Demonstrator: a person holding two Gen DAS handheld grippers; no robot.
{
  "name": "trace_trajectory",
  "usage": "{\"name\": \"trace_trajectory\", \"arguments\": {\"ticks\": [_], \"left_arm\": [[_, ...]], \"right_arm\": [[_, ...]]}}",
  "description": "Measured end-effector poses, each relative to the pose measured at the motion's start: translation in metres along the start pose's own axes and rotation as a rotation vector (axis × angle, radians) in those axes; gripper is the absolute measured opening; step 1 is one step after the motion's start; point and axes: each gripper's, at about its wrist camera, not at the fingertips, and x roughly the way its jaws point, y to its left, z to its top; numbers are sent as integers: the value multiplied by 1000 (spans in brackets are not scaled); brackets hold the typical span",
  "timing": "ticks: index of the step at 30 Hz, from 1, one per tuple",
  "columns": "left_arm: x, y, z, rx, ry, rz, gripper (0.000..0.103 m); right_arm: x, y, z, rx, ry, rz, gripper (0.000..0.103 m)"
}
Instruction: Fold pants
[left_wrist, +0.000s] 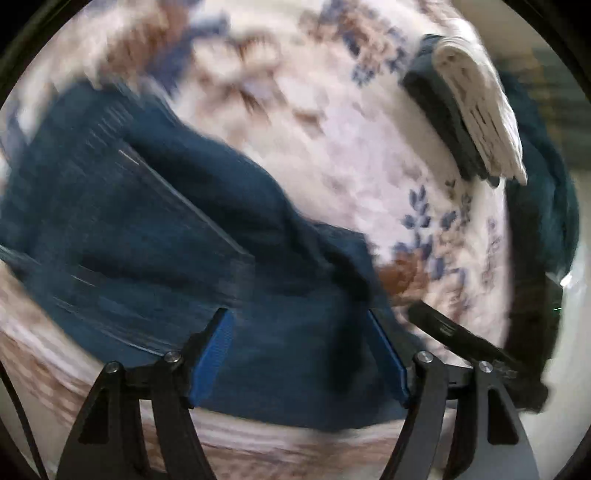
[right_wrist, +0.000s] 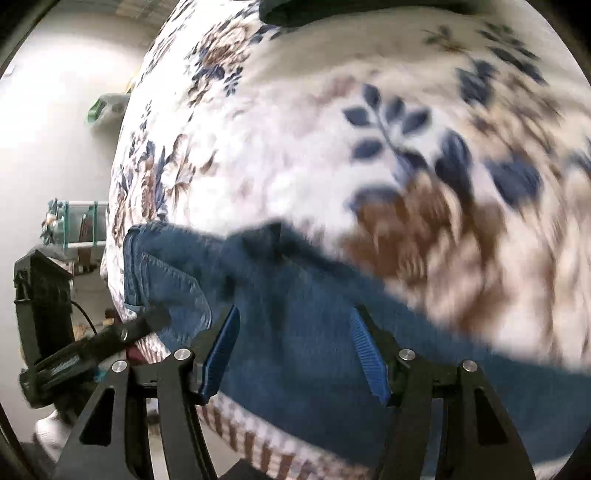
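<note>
Blue denim pants (left_wrist: 155, 229) lie spread on a floral blanket (left_wrist: 332, 122), blurred by motion. My left gripper (left_wrist: 298, 314) hovers over them, open, its blue pads wide apart and denim showing below the gap. In the right wrist view the pants (right_wrist: 303, 302) run from a waistband and pocket at the left toward the lower right. My right gripper (right_wrist: 295, 310) stands open above that denim, its pads not pressing on it. A black finger (left_wrist: 454, 332) of the right gripper pokes in at the lower right of the left wrist view. The left gripper's finger (right_wrist: 122, 332) reaches the pocket corner.
A folded stack of dark and white garments (left_wrist: 476, 110) sits at the blanket's far right, with a dark teal cloth (left_wrist: 535, 192) beyond it. The bed edge drops to a pale floor (right_wrist: 55, 129) at the left, where a green object (right_wrist: 107, 107) and a small shelf (right_wrist: 74, 221) stand.
</note>
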Motion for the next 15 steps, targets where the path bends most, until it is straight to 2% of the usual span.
{"name": "trace_trajectory", "arguments": {"ticks": [2,5,7,8,10,11,13,15], "left_arm": [[21,-15,6,-69,41,2,71],[49,-43,11,-51,91,48,71],[75,-62,15,14,110,167,70],[83,-68,17,44,109,206,66],[97,-74,18,94,95,314,33],[97,-73,16,102,81,330,28],[84,-70,10,112,37,289,11],[72,-71,-1,152,5,273,9]], "right_arm": [[-2,-13,12,27,-10,7,64],[-12,-47,23,122,-44,25,64],[-18,-70,20,183,-50,47,64],[-18,-78,21,205,-55,56,65],[-18,-97,15,236,-58,59,65],[-20,-106,9,250,-51,52,65],[-20,-118,2,259,-41,70,65],[-18,-120,0,245,-38,111,65]]}}
